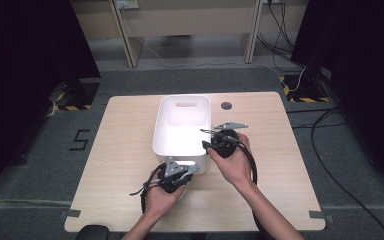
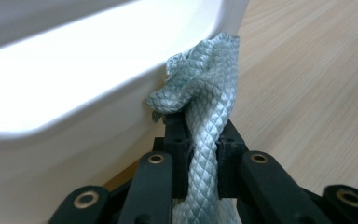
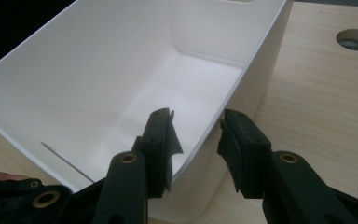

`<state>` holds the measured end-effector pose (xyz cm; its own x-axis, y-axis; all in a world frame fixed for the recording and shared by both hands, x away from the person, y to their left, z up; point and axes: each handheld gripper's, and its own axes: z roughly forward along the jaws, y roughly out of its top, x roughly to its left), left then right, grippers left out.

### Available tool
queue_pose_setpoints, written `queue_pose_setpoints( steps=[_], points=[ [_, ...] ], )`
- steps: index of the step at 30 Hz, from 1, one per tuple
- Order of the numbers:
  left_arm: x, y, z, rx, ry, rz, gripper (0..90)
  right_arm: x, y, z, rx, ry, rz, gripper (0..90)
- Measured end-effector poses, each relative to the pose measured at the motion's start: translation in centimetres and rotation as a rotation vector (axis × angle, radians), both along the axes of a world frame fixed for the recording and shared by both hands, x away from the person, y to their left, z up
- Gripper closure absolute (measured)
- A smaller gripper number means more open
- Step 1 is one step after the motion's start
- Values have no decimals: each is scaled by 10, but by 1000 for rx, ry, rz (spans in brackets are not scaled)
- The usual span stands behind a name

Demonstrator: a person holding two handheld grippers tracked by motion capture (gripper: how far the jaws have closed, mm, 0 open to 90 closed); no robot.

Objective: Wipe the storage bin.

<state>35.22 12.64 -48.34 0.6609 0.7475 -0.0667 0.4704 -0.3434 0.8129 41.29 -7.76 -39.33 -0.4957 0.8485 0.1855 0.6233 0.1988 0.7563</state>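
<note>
Left gripper pinches a bunched cloth between its jaws, pressed against the bin wall ahead, likely to wipe it. Right gripper gapes astride the bin's rim, probably steadying it.

1. Bright, even light falls from overhead on the counter; both sides of the room are nearly black.
2. The white bin glares, its detail washed out.
3. Close up, the black tongs blur softly.
</note>
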Motion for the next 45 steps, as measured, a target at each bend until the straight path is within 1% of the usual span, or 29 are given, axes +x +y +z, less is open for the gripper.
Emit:
queue_pose_setpoints(
  steps=[2, 3, 11, 17, 27, 30, 41, 45],
  points=[
    [-1, 0, 3, 1, -6, -3, 789, 0, 0, 0, 0, 0, 0, 631],
    [-1, 0, 3, -7, -9, -3, 789, 0, 0, 0, 0, -1, 0, 630],
    [-4, -1, 14, -22, -33, -10, 788, 0, 0, 0, 0, -1, 0, 630],
    [-7, -1, 20, -40, -46, -8, 788, 0, 0, 0, -1, -2, 1, 624],
    [-11, 0, 28, -54, -52, -13, 789, 0, 0, 0, -2, -1, 0, 624],
    [-11, 0, 30, -64, -52, -14, 790, 0, 0, 0, -3, -1, 0, 624],
    [-14, 1, 39, -73, -76, -11, 791, 0, 1, 0, -4, -1, 0, 624],
    [-16, 1, 44, -70, -94, -12, 791, 0, 1, 0, -3, 0, 0, 624]
  ],
)
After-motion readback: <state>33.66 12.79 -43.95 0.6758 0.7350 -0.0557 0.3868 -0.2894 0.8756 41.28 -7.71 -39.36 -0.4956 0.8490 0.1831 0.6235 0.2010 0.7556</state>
